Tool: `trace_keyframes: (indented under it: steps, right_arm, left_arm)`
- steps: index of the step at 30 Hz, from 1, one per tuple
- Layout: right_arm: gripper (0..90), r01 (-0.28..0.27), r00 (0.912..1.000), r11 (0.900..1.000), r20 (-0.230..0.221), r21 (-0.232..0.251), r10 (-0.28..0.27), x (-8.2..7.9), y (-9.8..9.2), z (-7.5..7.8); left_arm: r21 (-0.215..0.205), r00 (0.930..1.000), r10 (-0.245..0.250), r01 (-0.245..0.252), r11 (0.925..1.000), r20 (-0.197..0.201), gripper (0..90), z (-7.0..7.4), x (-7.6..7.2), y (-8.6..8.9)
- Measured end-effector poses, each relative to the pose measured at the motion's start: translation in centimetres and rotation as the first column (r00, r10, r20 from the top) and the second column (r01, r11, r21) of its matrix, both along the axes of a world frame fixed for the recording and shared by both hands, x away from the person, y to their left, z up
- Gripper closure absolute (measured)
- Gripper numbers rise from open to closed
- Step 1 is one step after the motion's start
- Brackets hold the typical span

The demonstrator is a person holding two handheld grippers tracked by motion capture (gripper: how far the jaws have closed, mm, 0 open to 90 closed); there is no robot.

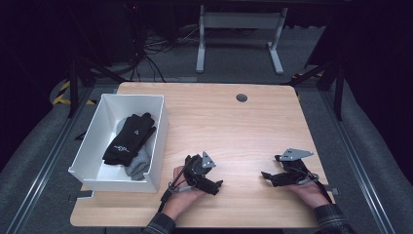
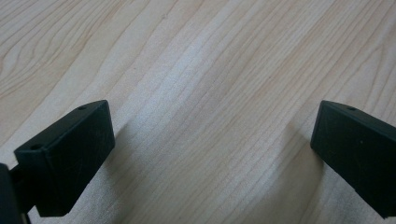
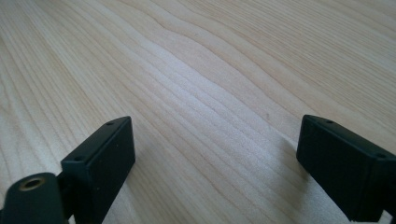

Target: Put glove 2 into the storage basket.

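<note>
1. The counter [image 1: 234,126], a pale wood top, carries everything, and most of it lies bare: the whole middle and the right half give free room for sweeping either hand across. A small round grommet [image 1: 241,97] sits near the far edge, out of the way.

2. The white bin [image 1: 97,122] stands along the left edge, running from mid-depth down toward the near left corner. Its walls are tall and straight (the one real obstacle here), so I'd judge any reach into it has to come over the rim from above, not from the side.

3. Inside the bin lie the black gloves [image 1: 129,139], heaped together on a grey cloth [image 1: 138,165] at the bin's nearer end. Soft, light and floppy by the look of them; they'll sag and trail when lifted, and one could drag its partner or the cloth along. Best bet is a pinch on a bunched fold or a cuff near the top of the heap, not a lone fingertip.

4. The left claw [image 1: 207,183] rests low at the near edge, just right of the bin's near right corner, jaws spread wide and holding nothing, bare wood between them in its own view.

5. The right claw [image 1: 275,178] sits near the near right corner, well apart from the bin, jaws likewise wide and empty.
</note>
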State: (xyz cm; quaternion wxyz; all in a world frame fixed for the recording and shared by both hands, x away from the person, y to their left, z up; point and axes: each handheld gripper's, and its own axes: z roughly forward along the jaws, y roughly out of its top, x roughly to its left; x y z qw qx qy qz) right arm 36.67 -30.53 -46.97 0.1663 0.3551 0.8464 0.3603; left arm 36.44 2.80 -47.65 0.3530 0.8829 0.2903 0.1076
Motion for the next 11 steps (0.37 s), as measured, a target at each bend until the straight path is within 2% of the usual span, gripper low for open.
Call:
trace_keyframes:
  steps: [11]
  right_arm:
    - [11.9,-0.001,1.0000,1.000,0.001,0.000,0.001,0.01,-0.01,0.00]
  left_arm:
    - [-0.002,1.0000,-0.001,0.001,1.0000,-0.002,0.1,-0.01,0.00,0.00]
